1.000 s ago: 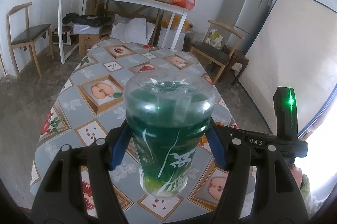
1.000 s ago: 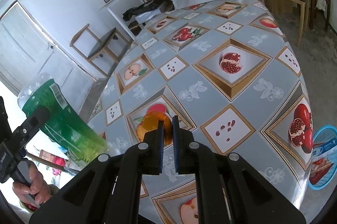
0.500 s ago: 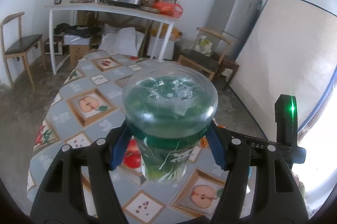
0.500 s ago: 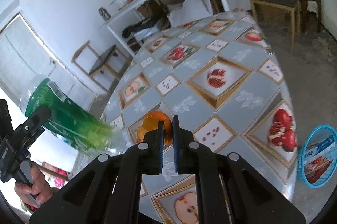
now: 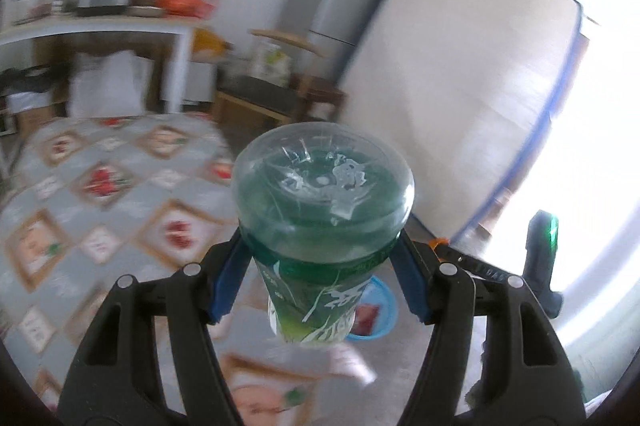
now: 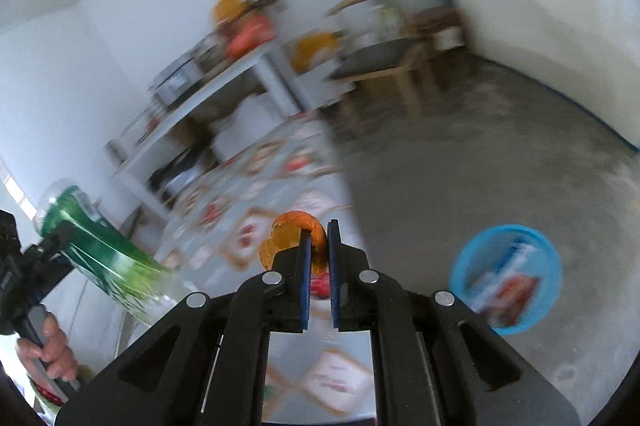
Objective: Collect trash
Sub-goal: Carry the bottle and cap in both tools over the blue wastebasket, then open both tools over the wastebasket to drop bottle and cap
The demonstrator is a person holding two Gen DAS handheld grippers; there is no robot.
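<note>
A green plastic bottle (image 5: 322, 226) fills the middle of the left wrist view, base toward the camera, with my left gripper (image 5: 322, 278) shut on its body. The same bottle (image 6: 104, 258) shows at the left of the right wrist view, held by a person's hand (image 6: 48, 354). My right gripper (image 6: 318, 250) is shut on a curled orange peel (image 6: 288, 238), which sticks out above the fingers. A blue basket (image 6: 506, 278) stands on the floor to the right, holding wrappers. It also peeks out behind the bottle as the blue basket (image 5: 382, 310).
The table with a fruit-pattern cloth (image 5: 100, 218) lies left and below. Behind it stand a white shelf table (image 5: 96, 26) loaded with kitchen items, a wooden chair (image 5: 264, 94), a grey fridge (image 5: 336, 6) and a mattress (image 5: 460, 98) leaning on the wall. Grey concrete floor (image 6: 480, 154) spreads right.
Both grippers have swung right, off the table top toward the floor side. The blue basket now sits closer to the middle of both views. Both grips are unchanged.
</note>
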